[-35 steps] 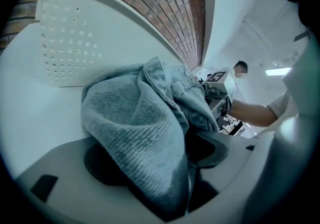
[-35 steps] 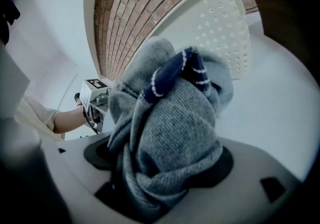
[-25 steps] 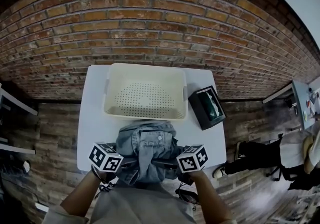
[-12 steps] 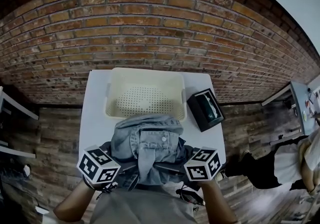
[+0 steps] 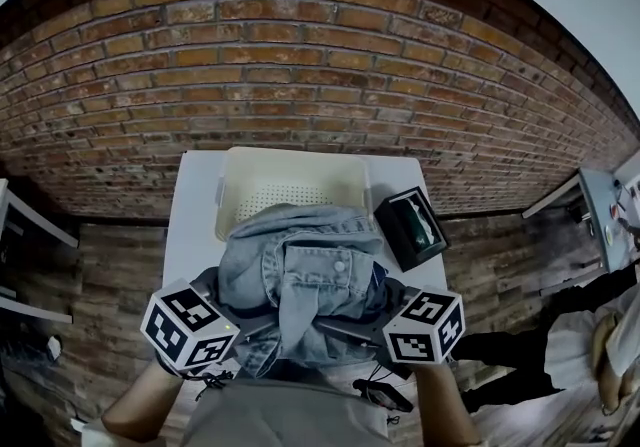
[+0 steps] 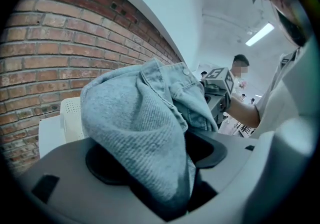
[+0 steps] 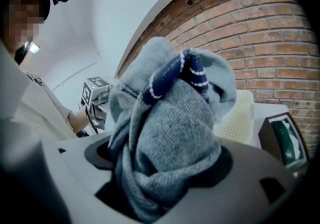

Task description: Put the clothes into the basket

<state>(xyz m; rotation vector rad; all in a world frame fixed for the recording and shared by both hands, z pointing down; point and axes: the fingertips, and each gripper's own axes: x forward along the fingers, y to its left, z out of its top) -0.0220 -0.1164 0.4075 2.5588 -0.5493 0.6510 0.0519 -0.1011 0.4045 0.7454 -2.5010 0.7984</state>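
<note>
A bundle of clothes [image 5: 300,280], a pale denim jacket over grey knit fabric, hangs in the air between both grippers above the white table [image 5: 190,225]. My left gripper [image 5: 240,320] is shut on the bundle's left side; grey knit and denim [image 6: 145,123] fill its jaws. My right gripper [image 5: 350,327] is shut on the right side, where grey knit with a navy trim [image 7: 170,133] is bunched between its jaws. The cream perforated basket [image 5: 250,185] stands at the table's far side, its front half hidden behind the clothes. It shows pale behind the fabric in both gripper views [image 6: 70,113] [image 7: 240,113].
A dark box [image 5: 410,225] with a green and white item lies on the table right of the basket, also in the right gripper view [image 7: 282,143]. A brick wall [image 5: 300,65] rises behind the table. A person [image 5: 590,335] sits at the right edge.
Both grippers have risen with the clothes bundle, which has left the table and now covers the basket's front half. The marker cubes look larger and have spread slightly apart.
</note>
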